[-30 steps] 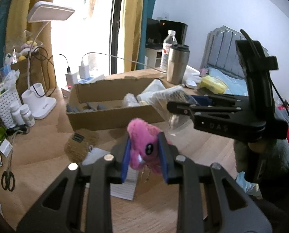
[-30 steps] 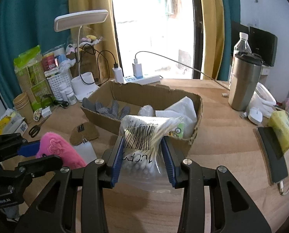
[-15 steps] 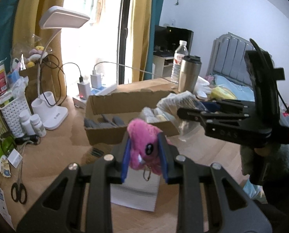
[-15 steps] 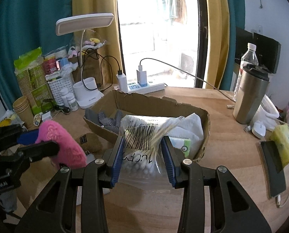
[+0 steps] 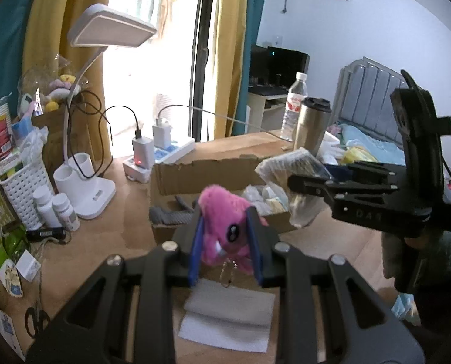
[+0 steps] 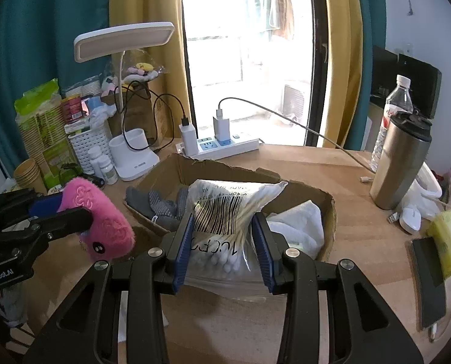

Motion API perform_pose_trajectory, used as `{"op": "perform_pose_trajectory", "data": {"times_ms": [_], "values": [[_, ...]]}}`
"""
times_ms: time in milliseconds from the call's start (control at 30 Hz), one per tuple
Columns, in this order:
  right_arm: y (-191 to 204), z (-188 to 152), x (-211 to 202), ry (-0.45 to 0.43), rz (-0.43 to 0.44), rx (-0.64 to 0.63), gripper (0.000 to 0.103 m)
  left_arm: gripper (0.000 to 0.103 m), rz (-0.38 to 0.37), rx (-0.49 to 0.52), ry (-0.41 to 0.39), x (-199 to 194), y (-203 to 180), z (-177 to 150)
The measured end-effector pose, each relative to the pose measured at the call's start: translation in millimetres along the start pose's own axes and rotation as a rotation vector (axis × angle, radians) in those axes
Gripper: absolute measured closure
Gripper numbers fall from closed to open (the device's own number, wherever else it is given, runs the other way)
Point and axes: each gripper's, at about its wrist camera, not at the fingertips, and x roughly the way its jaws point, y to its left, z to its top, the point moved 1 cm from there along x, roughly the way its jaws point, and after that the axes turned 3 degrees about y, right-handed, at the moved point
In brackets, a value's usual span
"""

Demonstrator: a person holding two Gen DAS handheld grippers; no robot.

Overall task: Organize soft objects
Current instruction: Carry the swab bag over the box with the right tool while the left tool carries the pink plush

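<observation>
My left gripper [image 5: 224,242] is shut on a pink plush toy [image 5: 225,221] with a small chain, held above the wooden table just in front of the cardboard box [image 5: 201,173]. My right gripper [image 6: 222,242] is shut on a clear bag of cotton swabs [image 6: 225,227] with a barcode, held over the near edge of the box [image 6: 328,209]. The plush also shows at the left of the right wrist view [image 6: 101,218]. The box holds grey gloves [image 6: 158,203] and white cloth [image 6: 298,224].
A white desk lamp [image 6: 125,139], a power strip with chargers [image 6: 222,145], a white basket and pill bottles [image 5: 55,209] stand behind the box. A steel tumbler [image 6: 398,166], water bottle, phone [image 6: 428,276] and yellow pack lie right. A folded tissue [image 5: 228,318] and scissors [image 5: 34,321] lie near.
Both grippers have risen and pulled back a little, each still holding its object. The views now look down on the box from higher up.
</observation>
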Motion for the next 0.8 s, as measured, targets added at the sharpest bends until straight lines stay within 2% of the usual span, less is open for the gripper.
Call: {"op": "perform_pose_trajectory", "data": {"times_ms": [433,800], "values": [[2.1,15.1,26.1,0.009,0.015,-0.004,0.062,0.075,0.025,-0.02,-0.015,18.5,29.6,19.2],[5.1,27.2,48.4,0.017,0.037,-0.016,0.062,0.075,0.016,-0.033,-0.013,43.5,49.2,31.8]]}}
